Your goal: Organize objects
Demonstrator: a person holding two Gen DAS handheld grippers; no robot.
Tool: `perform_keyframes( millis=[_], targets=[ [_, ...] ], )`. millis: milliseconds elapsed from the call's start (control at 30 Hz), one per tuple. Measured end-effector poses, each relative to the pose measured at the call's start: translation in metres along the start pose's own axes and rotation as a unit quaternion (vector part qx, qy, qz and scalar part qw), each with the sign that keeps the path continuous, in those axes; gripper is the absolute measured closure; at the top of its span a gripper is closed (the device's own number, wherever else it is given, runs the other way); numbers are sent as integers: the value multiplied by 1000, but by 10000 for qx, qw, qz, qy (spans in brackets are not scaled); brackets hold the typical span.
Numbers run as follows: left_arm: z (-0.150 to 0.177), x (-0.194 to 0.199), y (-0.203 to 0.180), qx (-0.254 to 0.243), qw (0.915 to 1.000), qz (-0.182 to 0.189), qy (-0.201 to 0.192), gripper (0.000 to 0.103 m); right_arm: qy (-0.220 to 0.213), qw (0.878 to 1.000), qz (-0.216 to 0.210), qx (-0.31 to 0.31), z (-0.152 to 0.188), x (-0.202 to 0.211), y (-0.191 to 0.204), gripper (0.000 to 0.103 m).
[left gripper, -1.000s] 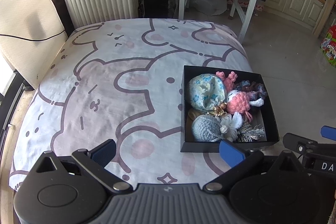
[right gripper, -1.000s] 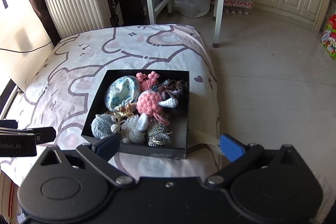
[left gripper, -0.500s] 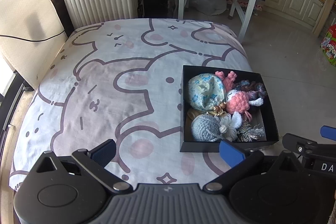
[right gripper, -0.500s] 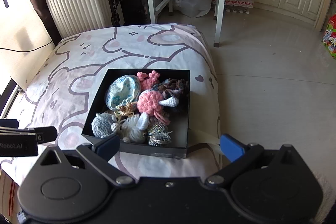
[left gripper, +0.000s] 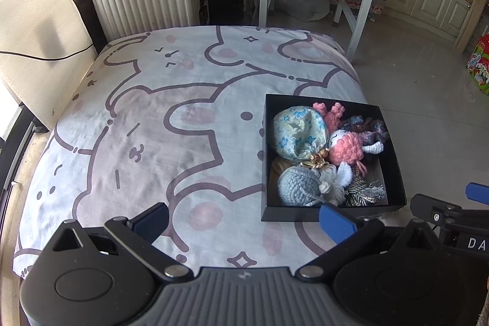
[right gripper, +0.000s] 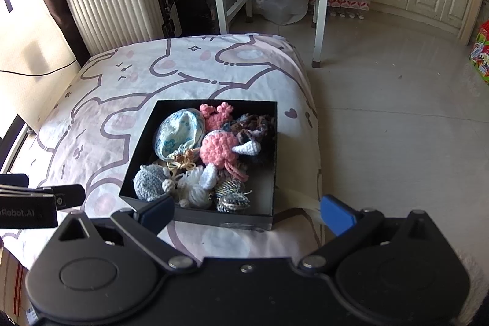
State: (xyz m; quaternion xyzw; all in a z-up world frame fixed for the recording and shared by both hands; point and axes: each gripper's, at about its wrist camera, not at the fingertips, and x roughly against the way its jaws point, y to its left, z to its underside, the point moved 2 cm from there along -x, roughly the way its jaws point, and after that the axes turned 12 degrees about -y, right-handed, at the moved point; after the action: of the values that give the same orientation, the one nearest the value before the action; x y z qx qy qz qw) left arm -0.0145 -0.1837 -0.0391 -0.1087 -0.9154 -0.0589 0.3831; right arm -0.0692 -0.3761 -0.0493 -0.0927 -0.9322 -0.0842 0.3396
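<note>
Black box [right gripper: 195, 216] of crocheted toys [right gripper: 220, 148], long axis running away from camera

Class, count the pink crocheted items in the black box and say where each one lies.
2: a pink round plush near the centre of the black box, a small pink piece at its far wall. Others may be buried.

right gripper [right gripper: 247, 214] has edged slightly nearer the black box [right gripper: 195, 217] — little else.
</note>
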Motion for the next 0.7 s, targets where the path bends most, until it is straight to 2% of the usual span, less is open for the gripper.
perform_keyframes(
  millis=[700],
  targets=[
    [-1,-3,1,26,10000,-32,57,0,40,9999,-103,50,-2,-5,2,0]
  ],
)
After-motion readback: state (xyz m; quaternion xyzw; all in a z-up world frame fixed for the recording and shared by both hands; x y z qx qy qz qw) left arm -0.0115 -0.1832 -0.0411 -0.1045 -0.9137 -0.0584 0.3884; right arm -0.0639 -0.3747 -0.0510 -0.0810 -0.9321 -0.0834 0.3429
